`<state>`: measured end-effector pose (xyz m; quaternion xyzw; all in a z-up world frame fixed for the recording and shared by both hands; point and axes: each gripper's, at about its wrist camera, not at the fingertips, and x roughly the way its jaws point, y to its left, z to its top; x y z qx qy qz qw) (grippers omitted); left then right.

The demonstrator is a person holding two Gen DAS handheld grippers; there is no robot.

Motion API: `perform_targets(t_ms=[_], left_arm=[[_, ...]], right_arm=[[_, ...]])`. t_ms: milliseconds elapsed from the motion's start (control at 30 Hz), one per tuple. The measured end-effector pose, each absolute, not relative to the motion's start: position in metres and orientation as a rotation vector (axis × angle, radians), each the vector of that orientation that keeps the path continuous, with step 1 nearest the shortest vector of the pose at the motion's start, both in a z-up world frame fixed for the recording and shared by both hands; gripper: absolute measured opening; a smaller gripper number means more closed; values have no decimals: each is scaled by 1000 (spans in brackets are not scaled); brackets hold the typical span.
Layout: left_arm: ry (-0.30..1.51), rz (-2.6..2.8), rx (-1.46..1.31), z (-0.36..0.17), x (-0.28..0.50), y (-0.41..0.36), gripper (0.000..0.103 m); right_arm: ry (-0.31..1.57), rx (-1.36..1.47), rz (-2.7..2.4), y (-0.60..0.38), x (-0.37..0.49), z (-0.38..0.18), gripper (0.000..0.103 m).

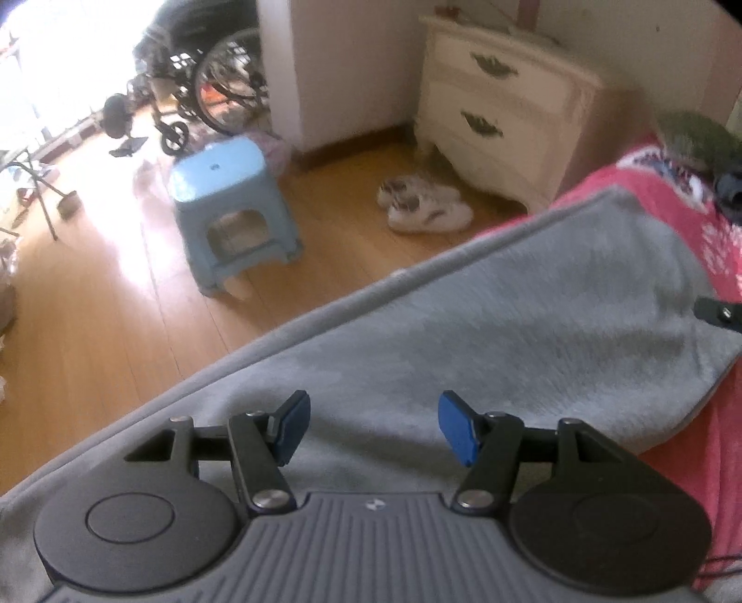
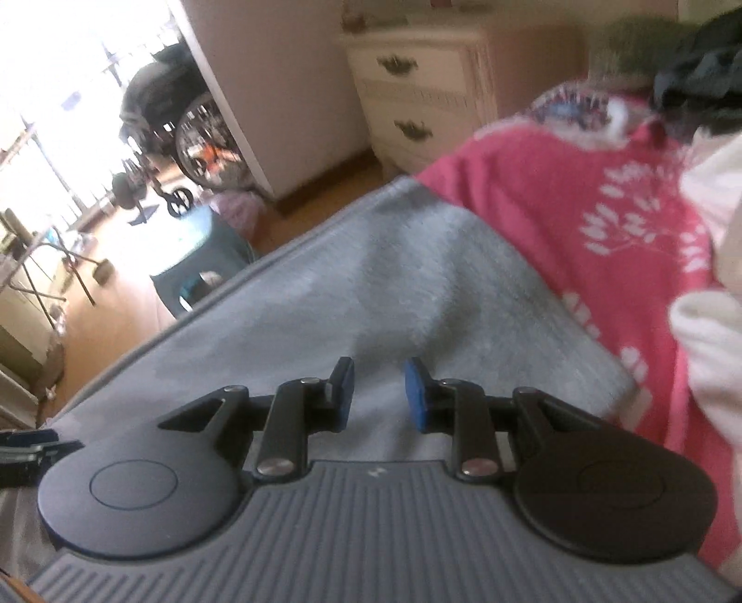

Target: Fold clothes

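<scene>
Grey garment [image 1: 510, 315] lies spread flat on the bed, over a pink patterned bedspread [image 2: 579, 222], directly under and ahead of both my tools. Its long axis runs diagonally, along the bed edge: from the near lower left up toward the far right, where its end tapers near the white nightstand [image 1: 501, 106]. The hemmed long edge sits right on the bed's side, floor beyond it.

Left fingers [image 1: 373, 426]: spread wide, blue pads apart, nothing between them, hovering over the cloth mid-body. Right fingers [image 2: 379, 394]: apart too but a narrower gap, nothing gripped, also above grey fabric. Whether either tool touches the cloth, cannot tell. The right tool's tip peeks in at the left view's right edge, near the garment's far end, so my right side is nearer that end and the inner, bedspread-side edge; left is nearer the floor-side hem.

Cloth looks smooth, maybe one layer, maybe already doubled; blur hides it. So this fits either a garment laid out for folding or one just pressed flat after a fold.

Around: dark clothing [image 2: 695, 28] and a white item [image 2: 714, 324] further up the bed on the right, well apart from the grey. Blue stool [image 1: 227, 204], shoes [image 1: 426, 208], wheelchair on the floor, no obstruction.
</scene>
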<state>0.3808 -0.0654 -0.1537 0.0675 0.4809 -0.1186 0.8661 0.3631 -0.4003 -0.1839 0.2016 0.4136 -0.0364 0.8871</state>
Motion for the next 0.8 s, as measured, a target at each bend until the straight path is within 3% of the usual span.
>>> perform_targets(t_ms=[433, 633, 800], left_arm=[[826, -151, 120, -48, 290, 49, 61], [885, -296, 251, -76, 256, 32, 60], [940, -366, 353, -124, 258, 0, 41]], right_arm=[[761, 582, 31, -364, 276, -127, 24], [894, 884, 7, -379, 284, -159, 24], [908, 1032, -110, -415, 291, -187, 26]])
